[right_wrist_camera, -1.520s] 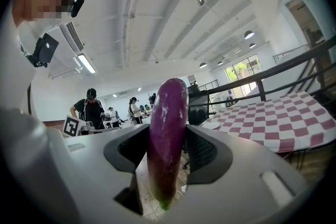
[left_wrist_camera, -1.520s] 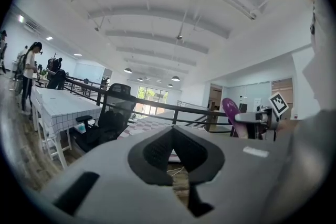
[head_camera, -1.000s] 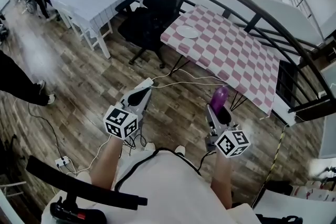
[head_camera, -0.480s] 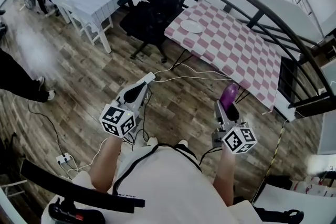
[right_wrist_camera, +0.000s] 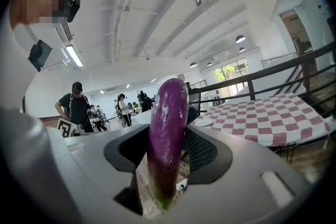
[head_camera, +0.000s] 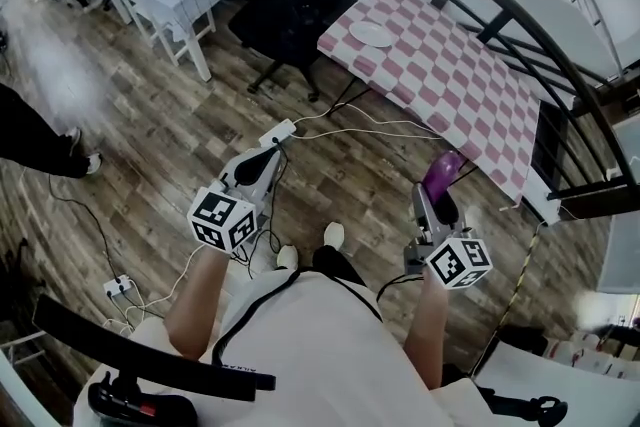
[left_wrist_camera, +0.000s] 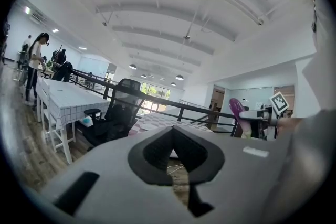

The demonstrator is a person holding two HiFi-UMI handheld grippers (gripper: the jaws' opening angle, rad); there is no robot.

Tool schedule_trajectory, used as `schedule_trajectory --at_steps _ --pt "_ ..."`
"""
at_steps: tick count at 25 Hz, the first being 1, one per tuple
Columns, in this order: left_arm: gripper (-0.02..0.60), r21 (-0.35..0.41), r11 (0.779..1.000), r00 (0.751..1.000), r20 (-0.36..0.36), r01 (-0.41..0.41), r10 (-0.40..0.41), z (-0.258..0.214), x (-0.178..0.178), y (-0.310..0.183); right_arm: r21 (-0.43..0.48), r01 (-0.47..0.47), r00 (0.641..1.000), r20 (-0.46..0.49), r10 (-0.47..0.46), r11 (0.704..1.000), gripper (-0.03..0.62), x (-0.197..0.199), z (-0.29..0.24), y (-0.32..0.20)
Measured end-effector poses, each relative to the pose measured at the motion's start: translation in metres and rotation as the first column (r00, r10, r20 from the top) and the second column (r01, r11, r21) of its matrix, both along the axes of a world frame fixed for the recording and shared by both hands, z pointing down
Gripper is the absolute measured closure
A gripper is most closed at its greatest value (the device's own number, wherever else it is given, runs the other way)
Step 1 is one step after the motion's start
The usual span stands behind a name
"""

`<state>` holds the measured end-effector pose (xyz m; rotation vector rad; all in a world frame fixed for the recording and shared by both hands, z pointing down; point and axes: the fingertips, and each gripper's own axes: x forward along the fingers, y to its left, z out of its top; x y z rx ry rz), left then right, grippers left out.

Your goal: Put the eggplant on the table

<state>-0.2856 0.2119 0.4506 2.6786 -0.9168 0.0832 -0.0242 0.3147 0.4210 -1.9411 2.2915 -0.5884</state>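
The right gripper [head_camera: 432,205] still grips the eggplant [right_wrist_camera: 168,134], short of the table [head_camera: 450,85].

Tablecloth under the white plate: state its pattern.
Pink-and-white checks. The tablecloth shows best in the head view.

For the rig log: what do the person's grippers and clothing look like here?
The left gripper and right gripper are light grey with dark inner pads. Each carries a white cube of black square markers. A dark cable trails from the right one. The person wears a white top with thin dark trim.
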Motion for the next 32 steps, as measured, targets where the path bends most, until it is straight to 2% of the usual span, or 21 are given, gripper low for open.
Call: schedule_trajectory --at_steps 6,10,21,26,32 --pt "0.577 -0.017 1.0 1.0 0.026 -0.011 0.011 0.008 0.015 -0.015 -0.008 0.016 1.0 0.01 -0.016 1.0 0.378 0.007 0.007 -0.023" --pt "0.577 0.005 1.0 0.999 0.042 -0.025 0.025 0.004 0.04 -0.034 0.0 0.034 0.999 0.01 -0.034 0.999 0.378 0.024 0.011 -0.048" --pt "0.577 0.012 0.999 0.996 0.076 -0.046 0.045 0.003 0.13 -0.096 0.007 0.077 0.996 0.035 -0.077 0.997 0.378 0.091 0.02 -0.125" --pt "0.577 0.018 0.999 0.998 0.053 -0.04 0.039 -0.01 0.183 -0.129 0.032 0.12 0.987 0.103 -0.123 0.992 0.378 0.13 0.013 -0.163" --pt "0.577 0.026 1.0 0.996 0.087 -0.014 0.011 -0.009 0.227 -0.157 -0.007 0.18 0.983 0.043 -0.179 0.984 0.379 0.164 0.022 -0.205"
